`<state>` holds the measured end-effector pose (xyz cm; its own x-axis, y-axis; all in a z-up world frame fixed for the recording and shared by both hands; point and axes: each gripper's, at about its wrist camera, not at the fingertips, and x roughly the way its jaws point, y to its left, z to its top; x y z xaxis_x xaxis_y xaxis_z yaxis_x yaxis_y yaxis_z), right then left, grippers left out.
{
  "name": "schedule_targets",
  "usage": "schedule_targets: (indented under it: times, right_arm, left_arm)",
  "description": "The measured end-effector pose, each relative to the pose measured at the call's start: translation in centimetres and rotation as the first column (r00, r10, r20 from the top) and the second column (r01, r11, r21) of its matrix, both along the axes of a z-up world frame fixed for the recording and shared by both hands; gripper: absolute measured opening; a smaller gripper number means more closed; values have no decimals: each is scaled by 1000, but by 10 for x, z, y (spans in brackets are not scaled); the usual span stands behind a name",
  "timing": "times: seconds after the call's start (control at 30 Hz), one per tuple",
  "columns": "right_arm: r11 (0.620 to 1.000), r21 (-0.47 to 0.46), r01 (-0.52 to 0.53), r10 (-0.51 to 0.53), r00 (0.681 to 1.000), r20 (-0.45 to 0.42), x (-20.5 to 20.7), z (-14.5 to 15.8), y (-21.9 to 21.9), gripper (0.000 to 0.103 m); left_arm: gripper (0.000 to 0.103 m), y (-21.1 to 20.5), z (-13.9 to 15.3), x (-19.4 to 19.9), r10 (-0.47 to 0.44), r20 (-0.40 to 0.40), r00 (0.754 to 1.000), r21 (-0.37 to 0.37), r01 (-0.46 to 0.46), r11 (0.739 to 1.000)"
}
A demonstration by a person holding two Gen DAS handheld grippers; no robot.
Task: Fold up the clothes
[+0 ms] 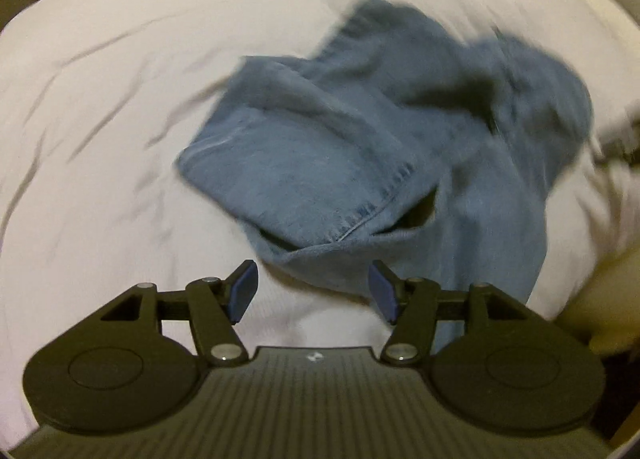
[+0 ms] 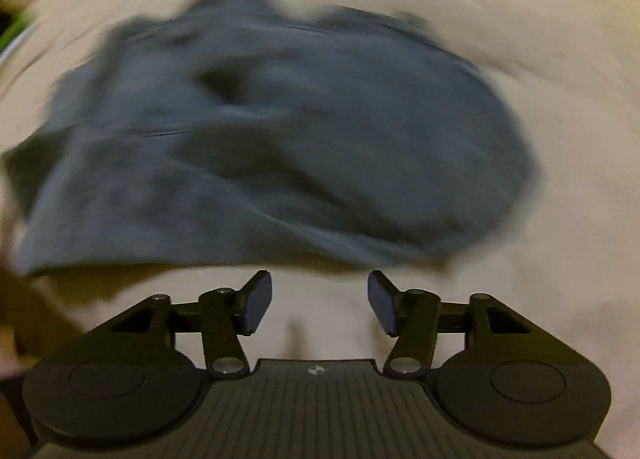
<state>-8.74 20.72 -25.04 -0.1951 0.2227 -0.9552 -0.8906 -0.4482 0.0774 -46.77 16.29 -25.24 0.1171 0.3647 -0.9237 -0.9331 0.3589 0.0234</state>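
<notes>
On a white bed sheet, a pair of blue jeans lies crumpled, bunched into loose folds rather than spread flat. Through the left wrist camera, one hemmed leg end with pale stitching lies across the top of the heap, its opening facing the camera, and a second length of denim runs down toward the sheet's near right edge. Through the right wrist camera the same jeans appear as a dark, motion-blurred mound filling the middle of the sheet; details of seams are too smeared to make out.

Just short of the heap's near edge, the left gripper has its two blue-padded fingers spread wide apart, with nothing between them and only sheet beneath. The right gripper is likewise spread wide and empty, close to the denim's near edge without touching it.
</notes>
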Motion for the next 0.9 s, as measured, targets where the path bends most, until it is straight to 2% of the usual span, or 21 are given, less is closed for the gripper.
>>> schedule_targets:
  times: [0.07,0.13,0.2,0.23,0.3,0.33,0.37,0.4,0.43,0.5,0.53,0.57,0.63,0.7,0.77,0.83,0.9]
  right_arm:
    - [993,8,-118,118,993,-23,-21,-2,6,61]
    - [971,22,-236,236,972,9,-41,-9,13,62]
    - [941,13,-338,336,940,56,-54,-23,22,62]
    - [928,4,-372,371,926,74,-57,-32,27,62]
    - [908,-25,-417,418,905,84,-61,-47,34,62]
    - [898,-41,-439,441,894,86,-63,-54,36,61]
    - [890,-52,-453,456,885,91,-65,-58,37,47]
    - [883,-59,-465,468,878,97,-67,-61,35,21]
    - [877,-66,-476,480,871,103,-69,-64,34,2]
    - [881,-39,-472,473,871,132,-73,-61,30,0]
    - [889,-5,-458,453,879,149,-75,-56,28,0]
    - [904,40,-427,416,896,157,-76,-48,31,0]
    - [929,137,-345,323,933,159,-78,-30,42,0]
    - [931,235,-280,245,955,169,-87,-9,61,0]
    - [926,341,-165,106,977,183,-98,14,83,0]
    - [881,465,-89,7,985,175,-105,47,103,0]
    - [802,597,2,-91,989,120,-106,92,112,0]
  left_arm:
    - [60,5,-10,10,-150,-62,987,-14,150,989]
    - [66,8,-20,20,-299,-128,946,-28,298,954]
    - [68,2,-27,29,-436,-190,880,-31,438,898]
    - [68,-1,-33,33,-495,-219,841,-37,500,865]
    - [61,-8,-49,39,-596,-281,752,-58,606,793]
    - [40,-12,-58,41,-632,-321,705,-81,644,760]
    - [12,-16,-69,43,-660,-365,656,-111,673,731]
    - [6,-18,-73,42,-655,-392,646,-117,671,732]
    - [7,-18,-74,40,-631,-410,659,-106,652,750]
    - [7,-18,-77,36,-581,-445,682,-85,613,785]
    - [7,-13,-72,34,-536,-459,708,-56,579,813]
    - [7,-6,-64,31,-478,-470,742,-17,534,845]
    - [8,14,-52,21,-382,-498,779,51,466,883]
    - [8,35,-36,9,-298,-543,785,122,425,897]
    - [8,45,-5,-4,-212,-573,791,201,387,900]
    - [8,56,26,-17,-124,-596,794,280,350,894]
    - [7,66,57,-30,-34,-610,792,358,313,880]
